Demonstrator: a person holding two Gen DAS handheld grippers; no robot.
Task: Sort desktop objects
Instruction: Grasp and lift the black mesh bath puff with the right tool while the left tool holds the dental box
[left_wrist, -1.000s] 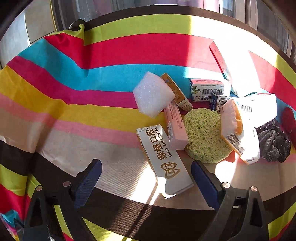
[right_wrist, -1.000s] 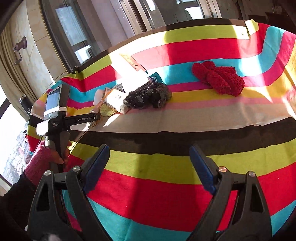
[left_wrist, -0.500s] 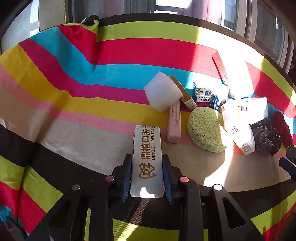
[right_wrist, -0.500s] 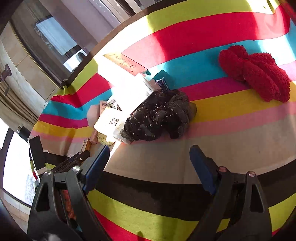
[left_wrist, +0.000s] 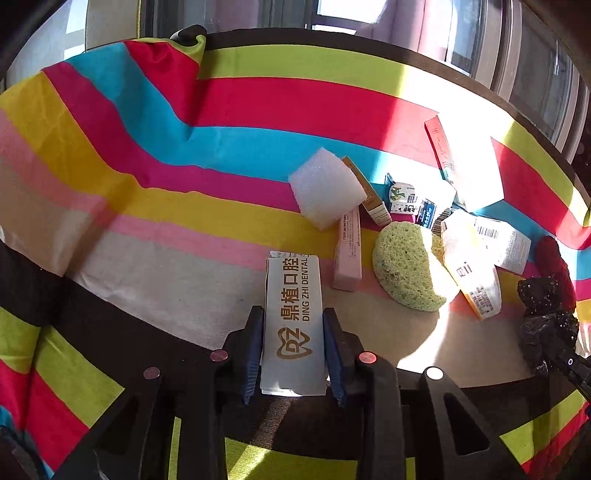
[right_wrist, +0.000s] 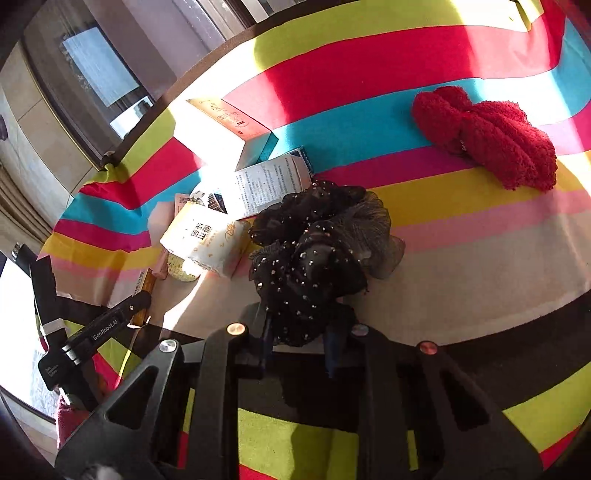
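Striped cloth in red, blue, yellow, pink, black and lime covers the counter (left_wrist: 110, 229), with strong sunlight across the far side. The left tool (left_wrist: 293, 347) is clenched on a white dental box (left_wrist: 293, 306), gripping its near end from both long sides, so the box points straight ahead along the fingers; that lengthwise hold looks chosen to keep the box steady for carrying. Whether the box rests on the cloth or is lifted cannot be told.

Just beyond and to the right of it lies the remaining clutter: a pink box (left_wrist: 347, 254), a white foam block (left_wrist: 325, 188) leaning over its far end, a green sponge (left_wrist: 406, 269) and several printed cartons bunched together.

The right tool (right_wrist: 299, 347) is closed on the near edge of a black sequinned scrunchie (right_wrist: 317, 251), most of which bulges out ahead of the fingers. A red fluffy item (right_wrist: 487, 140) lies well apart, farther right. Judging by this, both tools are pulling one item each out of the pile for sorting.
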